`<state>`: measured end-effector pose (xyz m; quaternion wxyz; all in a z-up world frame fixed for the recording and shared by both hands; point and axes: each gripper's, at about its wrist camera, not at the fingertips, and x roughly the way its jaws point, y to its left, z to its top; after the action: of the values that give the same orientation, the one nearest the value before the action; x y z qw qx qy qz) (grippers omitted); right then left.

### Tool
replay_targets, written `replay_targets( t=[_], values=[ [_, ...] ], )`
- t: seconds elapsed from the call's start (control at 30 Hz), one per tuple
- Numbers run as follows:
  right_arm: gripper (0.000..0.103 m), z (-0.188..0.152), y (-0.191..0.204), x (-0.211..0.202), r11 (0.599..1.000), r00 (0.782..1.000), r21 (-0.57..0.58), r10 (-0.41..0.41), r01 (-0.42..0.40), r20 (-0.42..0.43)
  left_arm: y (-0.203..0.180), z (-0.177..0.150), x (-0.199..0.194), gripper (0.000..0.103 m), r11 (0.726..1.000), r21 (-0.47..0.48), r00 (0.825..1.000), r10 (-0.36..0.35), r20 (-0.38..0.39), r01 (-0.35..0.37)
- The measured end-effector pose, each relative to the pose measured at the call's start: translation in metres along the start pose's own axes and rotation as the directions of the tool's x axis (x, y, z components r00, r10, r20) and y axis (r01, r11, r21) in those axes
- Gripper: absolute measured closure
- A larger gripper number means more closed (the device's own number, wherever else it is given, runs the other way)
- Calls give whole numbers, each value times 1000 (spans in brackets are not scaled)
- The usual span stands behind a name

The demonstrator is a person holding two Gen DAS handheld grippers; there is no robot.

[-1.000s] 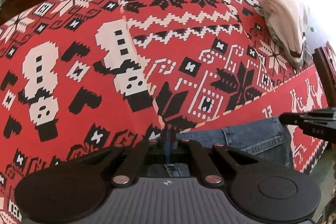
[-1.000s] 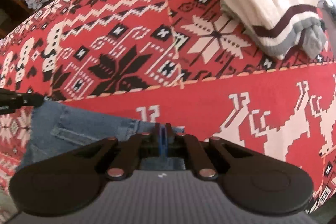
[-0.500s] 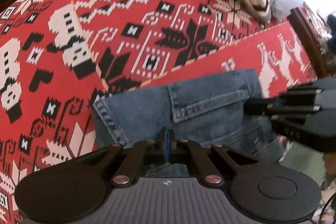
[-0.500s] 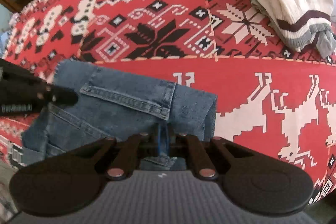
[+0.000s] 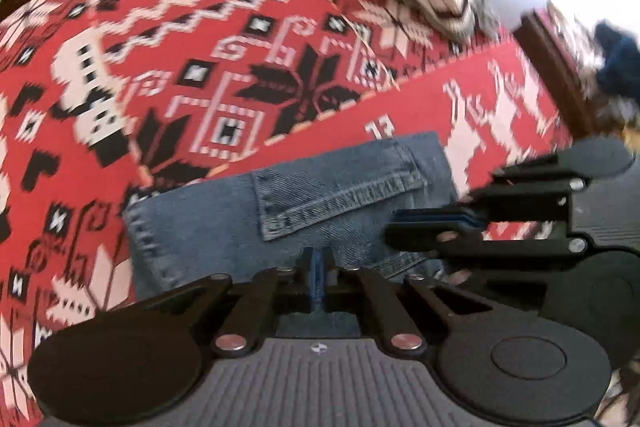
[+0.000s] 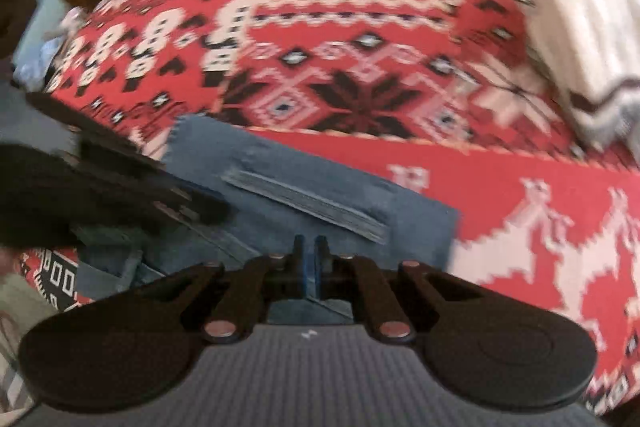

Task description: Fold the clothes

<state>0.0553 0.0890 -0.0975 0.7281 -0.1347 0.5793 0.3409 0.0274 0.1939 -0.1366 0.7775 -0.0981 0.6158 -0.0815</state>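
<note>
Two handheld grippers work side by side over a pair of blue jeans (image 5: 224,227) at the near edge of a table draped in a red, white and black patterned cloth (image 5: 224,39). Both tools point steeply downward at the denim. The left gripper (image 5: 317,267) has its fingers pressed together on a fold of the denim, the blue pads meeting over the fabric just below a stitched pocket flap. The right gripper (image 6: 309,255) is likewise clamped on the jeans, its fingers drawn together with cloth between them, near the garment's right-hand edge. In the left wrist view, the right gripper reaches in from the right side, its closed tips lying over the denim; in the right wrist view, the left gripper enters from the left in the same manner. The jeans lie partly folded, one layer doubled over another, at the cloth's front border. A cream knitted garment with a dark stripe (image 6: 592,39) sits well apart at the far right of the table.
</note>
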Motion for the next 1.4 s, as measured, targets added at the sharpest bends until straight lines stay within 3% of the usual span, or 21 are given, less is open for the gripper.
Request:
replay_targets(
  t=[0.13, 0.2, 0.4, 0.43, 0.63, 0.73, 0.9, 1.03, 1.17, 1.2, 1.23, 1.27, 1.4],
  values=[
    [103, -9, -6, 20, 999, 999, -14, -34, 34, -30, 13, -6, 6, 100, 999, -31, 1000, -21, 3, 21],
    [103, -16, -15, 14, 1000, 999, 4, -20, 20, -33, 17, -9, -1, 100, 998, -47, 1000, -27, 5, 28],
    [103, -36, -28, -5, 996, 993, -16, -93, 92, -76, 12, -26, -13, 100, 1000, -19, 999, 7, -43, -8],
    [99, -39, -31, -7, 995, 992, -8, -98, 97, -85, 12, -31, -12, 101, 1000, -16, 998, 15, -59, -16],
    [99, -44, -18, -16, 999, 996, -1, -38, 38, -85, 7, -48, -4, 100, 1000, -1, 995, 27, -97, -27],
    [99, -50, -10, -3, 998, 993, -21, -58, 56, -105, 9, -52, 0, 100, 1000, 3, 994, 31, -106, -31],
    [100, -60, -37, -4, 992, 988, 88, -80, 92, -132, 17, -59, -14, 100, 998, -42, 993, 47, -107, -52],
    [98, -59, -53, -22, 981, 988, 138, -122, 135, -96, 29, -68, -30, 100, 988, -122, 994, 82, -76, -91],
    [80, -57, -64, -20, 970, 987, 192, -137, 152, -89, 40, -72, -39, 100, 974, -202, 994, 88, -65, -99],
    [80, -56, -66, -15, 967, 986, 203, -137, 153, -91, 43, -72, -40, 95, 970, -219, 994, 89, -67, -102],
    [80, -55, -68, -9, 965, 986, 212, -135, 153, -94, 44, -72, -43, 82, 968, -225, 993, 102, -62, -114],
    [79, -55, -69, -4, 963, 986, 222, -135, 154, -96, 46, -72, -45, 76, 965, -228, 991, 119, -56, -128],
    [78, -51, -75, 0, 959, 988, 244, -130, 147, -83, 57, -73, -47, 74, 959, -243, 989, 131, -65, -143]
  ],
)
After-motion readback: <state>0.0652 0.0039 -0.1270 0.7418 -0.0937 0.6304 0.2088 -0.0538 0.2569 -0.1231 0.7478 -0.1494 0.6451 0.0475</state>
